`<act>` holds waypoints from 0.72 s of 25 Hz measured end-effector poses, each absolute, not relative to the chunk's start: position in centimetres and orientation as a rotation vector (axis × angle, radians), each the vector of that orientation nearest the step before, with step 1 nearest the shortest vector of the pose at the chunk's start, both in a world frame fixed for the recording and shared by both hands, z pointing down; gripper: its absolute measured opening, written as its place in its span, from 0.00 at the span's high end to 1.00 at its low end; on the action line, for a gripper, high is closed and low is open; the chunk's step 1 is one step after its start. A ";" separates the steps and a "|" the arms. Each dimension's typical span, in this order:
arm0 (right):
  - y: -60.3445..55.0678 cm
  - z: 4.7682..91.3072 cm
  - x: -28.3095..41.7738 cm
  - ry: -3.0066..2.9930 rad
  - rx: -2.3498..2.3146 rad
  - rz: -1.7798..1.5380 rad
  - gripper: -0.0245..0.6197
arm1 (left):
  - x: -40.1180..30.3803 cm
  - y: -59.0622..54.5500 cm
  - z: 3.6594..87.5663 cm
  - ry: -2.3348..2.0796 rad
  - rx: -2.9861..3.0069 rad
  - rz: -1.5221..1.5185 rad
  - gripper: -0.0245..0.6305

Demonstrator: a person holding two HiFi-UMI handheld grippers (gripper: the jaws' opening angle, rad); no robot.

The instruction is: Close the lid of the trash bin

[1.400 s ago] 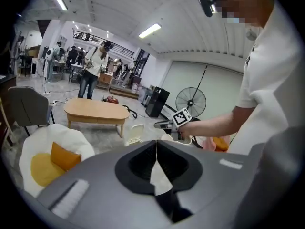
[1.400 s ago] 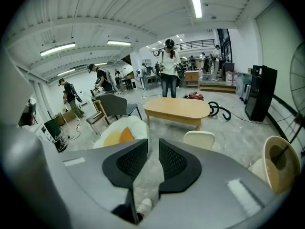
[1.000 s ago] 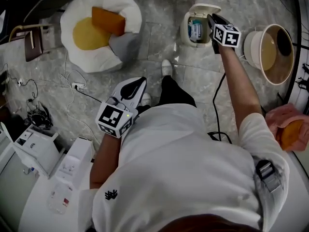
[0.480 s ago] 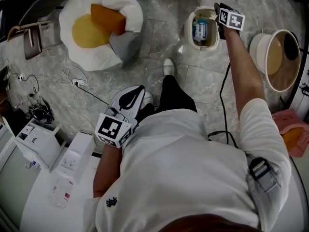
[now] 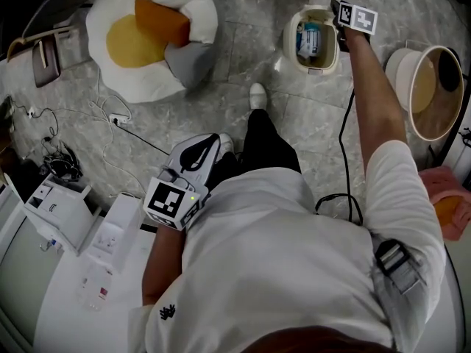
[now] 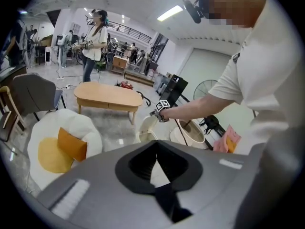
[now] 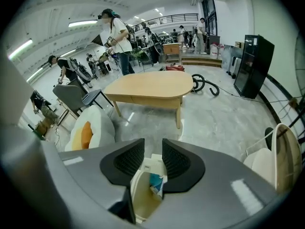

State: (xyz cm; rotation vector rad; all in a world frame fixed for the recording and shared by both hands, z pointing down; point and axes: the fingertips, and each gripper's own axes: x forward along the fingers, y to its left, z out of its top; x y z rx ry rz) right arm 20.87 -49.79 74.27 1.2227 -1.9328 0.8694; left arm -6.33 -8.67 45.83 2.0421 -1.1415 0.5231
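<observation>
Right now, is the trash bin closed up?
No, the trash bin stands open at the top, and a blue packet shows inside it.

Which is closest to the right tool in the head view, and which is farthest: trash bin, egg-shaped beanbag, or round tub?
From the right tool, jaws opening with the bin's lid showing between them, ungripped:
1. Trash bin, right beside it.
2. Round tub, at the right.
3. Egg-shaped beanbag, far left.
</observation>
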 end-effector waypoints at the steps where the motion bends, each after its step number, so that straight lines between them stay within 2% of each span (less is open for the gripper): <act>1: -49.7 74.5 21.0 -1.930 1.225 0.882 0.81 | -6.3 -8.7 45.9 -1.139 2.041 0.525 0.88; 18: -43.3 75.4 22.1 -1.923 1.177 0.941 0.81 | -4.9 -9.9 45.7 -1.079 2.091 0.494 0.88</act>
